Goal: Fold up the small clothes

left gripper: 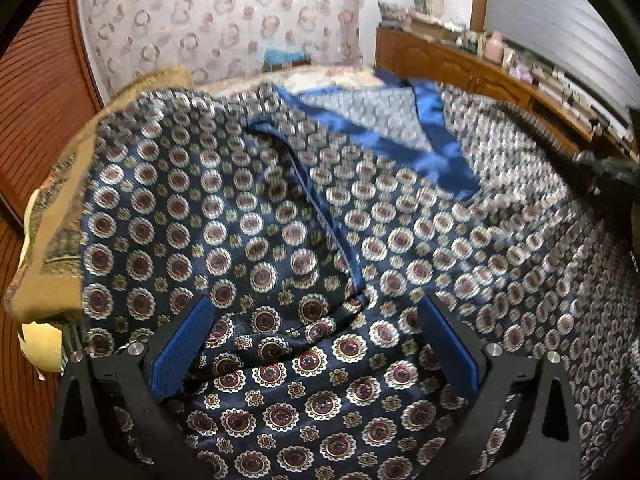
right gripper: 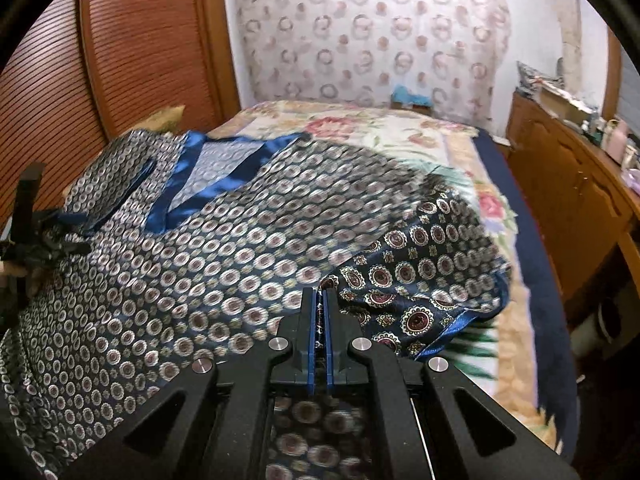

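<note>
A navy satin shirt [left gripper: 280, 220] with round medallion print and a shiny blue collar band [left gripper: 432, 148] lies spread over the bed. My left gripper [left gripper: 316, 344] is open, its blue pads [left gripper: 184, 348] wide apart over a fold of the shirt. In the right wrist view my right gripper [right gripper: 319, 304] is shut on an edge of the same shirt [right gripper: 224, 248], with cloth pinched between the pads. The short sleeve [right gripper: 436, 276] hangs to the right of it. The left gripper shows at that view's far left edge [right gripper: 28, 236].
A floral bedspread [right gripper: 380, 128] covers the bed under the shirt. A wooden slatted wardrobe [right gripper: 132, 48] stands on the left. A wooden dresser [right gripper: 568, 184] with bottles and clutter runs along the right. A patterned curtain [right gripper: 368, 36] hangs at the back.
</note>
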`<state>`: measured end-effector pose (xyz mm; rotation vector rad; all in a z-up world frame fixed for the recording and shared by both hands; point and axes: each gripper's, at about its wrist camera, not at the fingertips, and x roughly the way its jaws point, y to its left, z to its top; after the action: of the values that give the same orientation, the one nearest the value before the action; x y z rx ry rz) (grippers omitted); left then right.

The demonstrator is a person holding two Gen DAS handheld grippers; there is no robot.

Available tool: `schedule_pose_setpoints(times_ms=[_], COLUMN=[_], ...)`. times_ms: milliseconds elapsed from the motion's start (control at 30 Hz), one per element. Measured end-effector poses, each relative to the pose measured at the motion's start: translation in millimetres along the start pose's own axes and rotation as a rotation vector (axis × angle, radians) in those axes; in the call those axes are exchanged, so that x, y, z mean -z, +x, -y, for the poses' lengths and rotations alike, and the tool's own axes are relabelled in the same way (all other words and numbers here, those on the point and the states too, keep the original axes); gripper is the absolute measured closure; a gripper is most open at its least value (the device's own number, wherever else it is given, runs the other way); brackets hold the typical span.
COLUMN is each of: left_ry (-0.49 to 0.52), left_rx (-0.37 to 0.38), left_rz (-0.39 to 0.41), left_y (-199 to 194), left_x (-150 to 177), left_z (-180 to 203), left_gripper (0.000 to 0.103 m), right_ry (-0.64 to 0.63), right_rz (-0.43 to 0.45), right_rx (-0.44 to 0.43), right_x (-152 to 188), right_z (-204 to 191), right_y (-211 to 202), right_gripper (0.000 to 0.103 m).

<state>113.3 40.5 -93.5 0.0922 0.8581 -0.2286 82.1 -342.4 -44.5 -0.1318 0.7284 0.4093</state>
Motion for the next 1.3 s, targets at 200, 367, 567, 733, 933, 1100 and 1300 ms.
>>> schedule_pose_setpoints(times_ms=[200, 367, 567, 733, 933, 1100, 1300], left_ry=[-0.014, -0.022, -0.015, -0.011, -0.011, -0.011, -0.015], left_rx=[0.031, 0.062, 0.056, 0.063, 0.075, 0.079, 0.079], left_rz=[0.085, 0.167, 0.218, 0.235, 0.241, 0.232, 0.218], left_y=[-23.8, -42.6, -56.1, -61.4, -63.9, -63.1, -59.2], left_x=[-3.5, -5.9, -6.1, -5.2, -2.4, -0.2, 2.1], left_z=[6.7, 15.6, 27.5, 36.0, 43.7, 48.7, 50.6], left_gripper=[0.000, 0.000, 0.000, 0.000, 0.000, 0.000, 0.000], right_ry=[0.001, 0.004, -0.005, 0.007, 0.071, 0.158, 0.164], right_rz=[-0.005, 0.025, 0.091, 0.109, 0.047, -0.011, -0.083], right_rx=[-0.026, -0.036, -0.011, 0.064, 0.157, 0.179, 0.204], right_x=[-2.8, -4.2, -0.9, 0.3, 5.8, 7.0, 4.7], right_z=[-8.3, -14.0, -16.0, 1.9, 31.0, 51.3, 58.0], right_y=[11.5, 0.8, -22.3, -27.7, -2.2, 24.1, 54.0], right_gripper=[0.100, 0.100, 0.092, 0.077, 0.074, 0.055, 0.054])
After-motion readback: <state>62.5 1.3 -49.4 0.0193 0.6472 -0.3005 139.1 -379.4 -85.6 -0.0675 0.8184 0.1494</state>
